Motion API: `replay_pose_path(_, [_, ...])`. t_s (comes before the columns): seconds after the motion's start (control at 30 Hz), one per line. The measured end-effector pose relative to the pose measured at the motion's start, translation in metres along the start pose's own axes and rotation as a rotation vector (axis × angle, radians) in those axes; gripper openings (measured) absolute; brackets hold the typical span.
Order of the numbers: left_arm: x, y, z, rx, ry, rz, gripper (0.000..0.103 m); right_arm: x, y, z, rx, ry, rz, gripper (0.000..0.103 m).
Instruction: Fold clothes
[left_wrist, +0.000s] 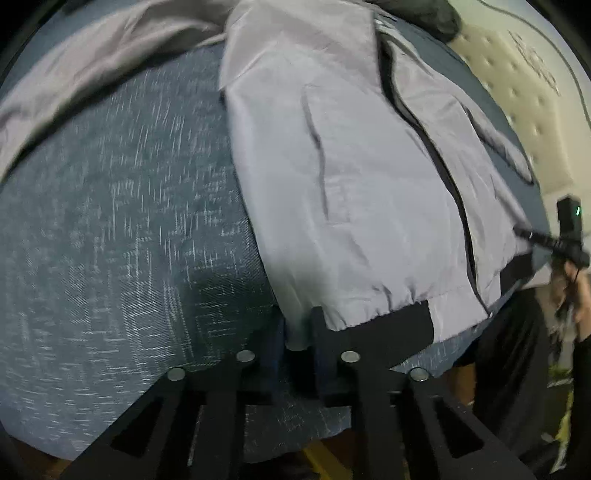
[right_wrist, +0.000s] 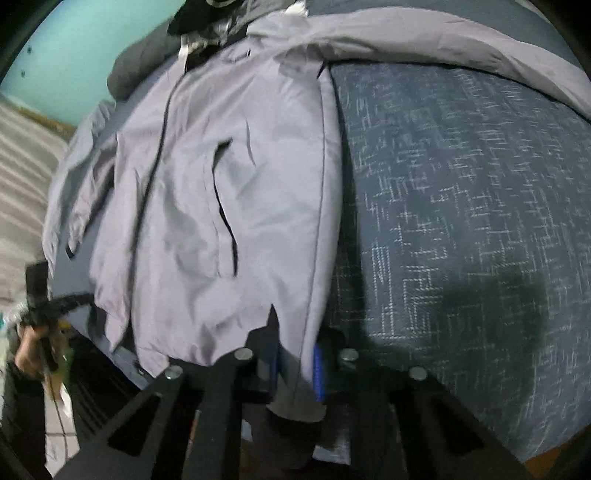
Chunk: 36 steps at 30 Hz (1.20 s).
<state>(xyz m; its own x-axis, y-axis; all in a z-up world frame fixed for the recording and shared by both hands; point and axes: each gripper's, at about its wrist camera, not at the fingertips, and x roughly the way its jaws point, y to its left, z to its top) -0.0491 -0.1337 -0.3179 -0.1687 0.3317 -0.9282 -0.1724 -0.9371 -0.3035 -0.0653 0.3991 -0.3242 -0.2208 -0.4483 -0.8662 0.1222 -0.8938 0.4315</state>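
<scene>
From the left wrist camera, the left gripper (left_wrist: 295, 343) is pointing steeply down at the near edge of the bed, its jaws drawn nearly together and pinching the hem corner of the grey jacket (left_wrist: 351, 184). A small fold of pale fabric is sitting between the two dark fingers (left_wrist: 319, 332), just beside the jacket's black waistband (left_wrist: 391, 328). The jacket is lying front up on the blue woven bedspread (left_wrist: 110, 240), its dark zip (left_wrist: 436, 166) running away from the camera and one sleeve (left_wrist: 92, 70) stretching off to the upper left. At the right edge the other gripper (left_wrist: 546, 242) is reaching in towards the far hem corner, a hand (left_wrist: 578, 295) showing behind it — the picture is too blurred there to read its jaws.

From the right wrist camera, the right gripper (right_wrist: 295, 365) is also tilting steeply downward over the bed edge, jaws narrowed onto the jacket's (right_wrist: 221, 203) side seam at the hem. The cloth is passing between the blue pads (right_wrist: 318, 373) and hanging below them in a dark cuff-like fold. The jacket is spreading up and left across the bedspread (right_wrist: 461, 203), pocket slit (right_wrist: 227, 206) facing up, sleeve (right_wrist: 443, 40) trailing along the top. At the left edge the left gripper (right_wrist: 72, 301) is showing small — a hand (right_wrist: 31, 343) wrapping its handle.
</scene>
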Motion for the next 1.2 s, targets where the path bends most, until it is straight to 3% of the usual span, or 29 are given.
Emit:
replay_pose_path(0.13, [-0.019,-0.009,-0.010,0.045,-0.016,-0.018,0.010,-0.028,-0.004,-0.007,0.012,-0.075,-0.038,0.004])
replay_pose_path(0.3, [-0.018,-0.009,-0.030,0.067,0.020,-0.024,0.010,-0.026,-0.008,-0.024,-0.010,-0.028,-0.123,0.004])
replay_pose_path(0.5, [-0.003,-0.010,-0.034,0.049,0.037,0.003,0.013,-0.016,-0.016,-0.028,0.004,0.008,-0.149,0.006])
replay_pose_path(0.57, [0.000,-0.014,-0.033,0.049,0.035,0.020,0.014,-0.020,-0.016,-0.026,0.002,0.008,-0.159,0.016])
replay_pose_path(0.63, [-0.006,-0.017,-0.029,0.060,0.014,0.055,0.023,-0.030,-0.019,-0.023,0.012,-0.012,-0.167,0.028])
replay_pose_path(0.67, [-0.011,-0.016,-0.025,0.059,-0.006,0.068,0.028,-0.038,-0.021,-0.019,0.022,-0.040,-0.142,0.037])
replay_pose_path(0.7, [-0.016,-0.016,-0.021,0.056,-0.027,0.079,0.042,-0.044,-0.023,-0.016,0.027,-0.062,-0.125,0.040])
replay_pose_path(0.73, [-0.020,-0.015,-0.016,0.046,-0.047,0.077,0.047,-0.051,-0.025,-0.010,0.031,-0.087,-0.122,0.043])
replay_pose_path(0.97, [-0.037,-0.013,0.030,0.015,-0.160,0.081,0.048,-0.059,-0.026,0.031,0.056,-0.157,-0.097,0.048])
replay_pose_path(1.2, [-0.036,-0.020,0.129,0.035,-0.220,0.115,0.052,-0.054,-0.011,0.096,-0.012,-0.196,-0.094,0.049])
